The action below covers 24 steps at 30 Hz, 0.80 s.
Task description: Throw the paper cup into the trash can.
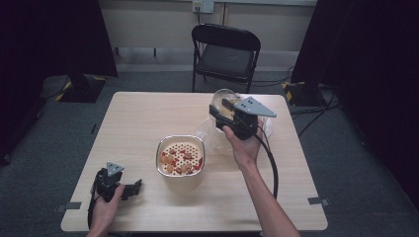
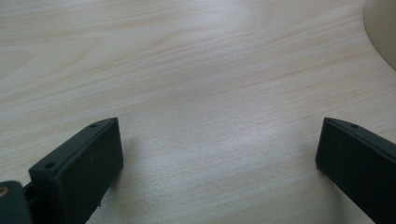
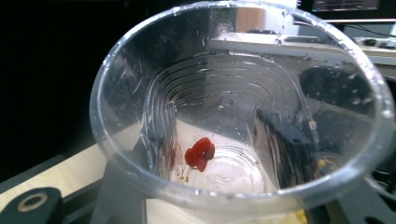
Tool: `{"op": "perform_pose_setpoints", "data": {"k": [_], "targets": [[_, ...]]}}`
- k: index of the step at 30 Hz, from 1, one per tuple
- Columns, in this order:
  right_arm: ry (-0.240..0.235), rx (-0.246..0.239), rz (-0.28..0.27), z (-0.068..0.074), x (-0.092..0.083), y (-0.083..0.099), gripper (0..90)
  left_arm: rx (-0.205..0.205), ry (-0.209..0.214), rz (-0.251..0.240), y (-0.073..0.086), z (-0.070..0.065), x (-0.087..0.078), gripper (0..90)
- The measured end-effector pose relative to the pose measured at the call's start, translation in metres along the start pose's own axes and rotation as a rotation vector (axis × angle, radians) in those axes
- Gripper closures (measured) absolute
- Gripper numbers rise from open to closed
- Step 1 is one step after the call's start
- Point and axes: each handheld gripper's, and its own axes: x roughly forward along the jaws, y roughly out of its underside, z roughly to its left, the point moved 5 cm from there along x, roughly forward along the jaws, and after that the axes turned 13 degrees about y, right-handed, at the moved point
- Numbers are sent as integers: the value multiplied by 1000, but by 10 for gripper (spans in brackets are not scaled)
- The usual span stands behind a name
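My right gripper (image 1: 225,109) is raised over the table's far right part, shut on a clear plastic cup (image 1: 223,98). In the right gripper view the cup (image 3: 233,93) lies on its side with its mouth toward the camera, wet inside, and a small red clump (image 3: 200,153) sticks near its bottom. A cream bowl with a perforated strainer insert (image 1: 180,157) stands at mid-table, holding red and orange pieces (image 1: 178,163). My left gripper (image 1: 132,188) rests open on the table near its front left; its jaws stand wide apart over bare wood (image 2: 210,116).
A crumpled clear plastic bag (image 1: 210,133) lies under the right hand, beside the bowl. A black folding chair (image 1: 225,52) stands beyond the table's far edge. The bowl's rim (image 2: 380,32) shows at the top right of the left gripper view.
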Motion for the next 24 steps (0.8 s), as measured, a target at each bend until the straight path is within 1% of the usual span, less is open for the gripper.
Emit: {"op": "perform_pose_setpoints", "data": {"k": [1,2,6,7,8,9,10,11,14,15,16,19,20,24], "targets": [[2,10,8,-5,0,-1,495,0,0,0,0,0,0,2],[14,21,8,-10,0,-3,495,0,0,0,0,0,0,2],[40,39,16,-29,1,-8,495,0,0,0,0,0,0,2],[40,39,16,-29,1,-8,495,0,0,0,0,0,0,2],[44,47,17,-33,1,-9,495,0,0,0,0,0,0,2],[61,45,25,-42,3,-9,494,0,0,0,0,0,0,2],[61,45,25,-42,3,-9,494,0,0,0,0,0,0,2],[70,44,40,-48,5,-8,494,0,0,0,0,0,0,2],[86,55,59,-58,9,-6,494,0,0,0,0,0,0,2],[86,55,59,-58,9,-6,494,0,0,0,0,0,0,2],[101,57,70,-64,11,-5,493,0,0,0,0,0,0,2],[117,46,87,-71,15,-4,494,0,0,0,0,0,0,2],[117,46,87,-71,15,-4,494,0,0,0,0,0,0,2],[134,63,115,-82,23,-3,494,0,0,0,0,0,0,2]]}}
